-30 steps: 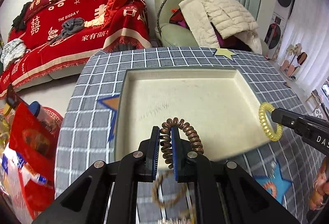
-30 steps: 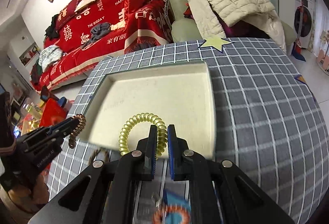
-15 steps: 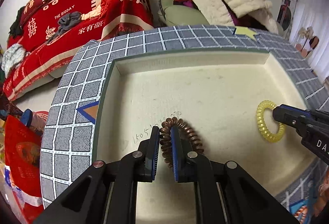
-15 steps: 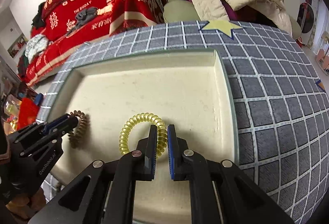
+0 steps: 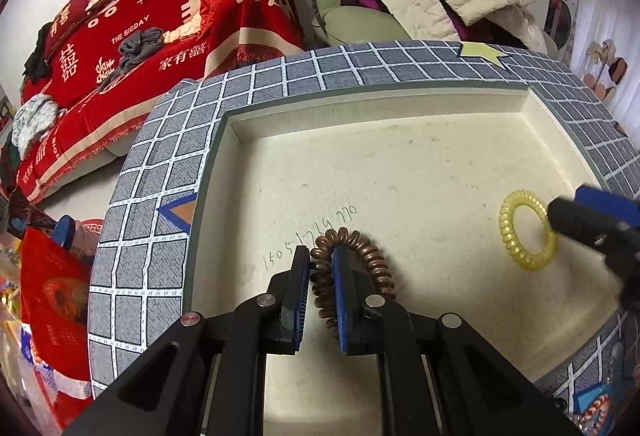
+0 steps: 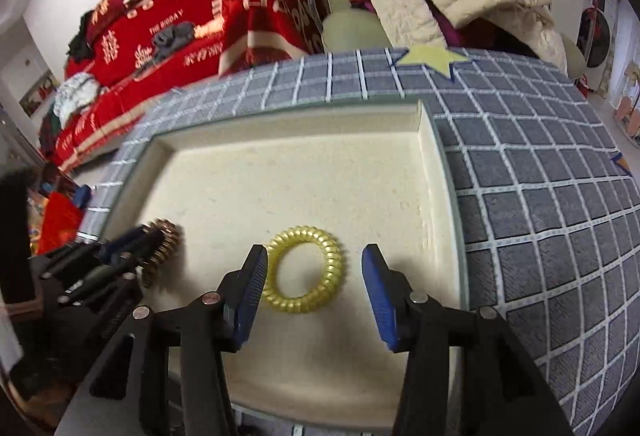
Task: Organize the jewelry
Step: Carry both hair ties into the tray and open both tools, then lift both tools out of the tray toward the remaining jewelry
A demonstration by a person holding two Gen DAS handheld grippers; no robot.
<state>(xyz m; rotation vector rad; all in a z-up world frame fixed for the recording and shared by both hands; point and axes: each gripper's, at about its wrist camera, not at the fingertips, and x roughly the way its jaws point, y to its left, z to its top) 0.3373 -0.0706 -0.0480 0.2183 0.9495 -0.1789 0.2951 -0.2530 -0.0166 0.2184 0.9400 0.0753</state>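
Inside the cream tray [image 6: 434, 172], the yellow coil ring [image 6: 306, 270] now lies freed between the right gripper [image 6: 314, 278]'s opening jaws; near it, the left gripper [image 5: 322, 278] still pinches the brown coil ring [image 5: 352, 268], so one piece is delivered

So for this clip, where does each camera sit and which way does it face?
Left wrist: on the left gripper, angled down into the tray; its jaws pinch the brown coil tie.
Right wrist: on the right gripper, angled down likewise; its jaws are opening around the yellow coil tie.
Shared: tray, both ties, each other's gripper.
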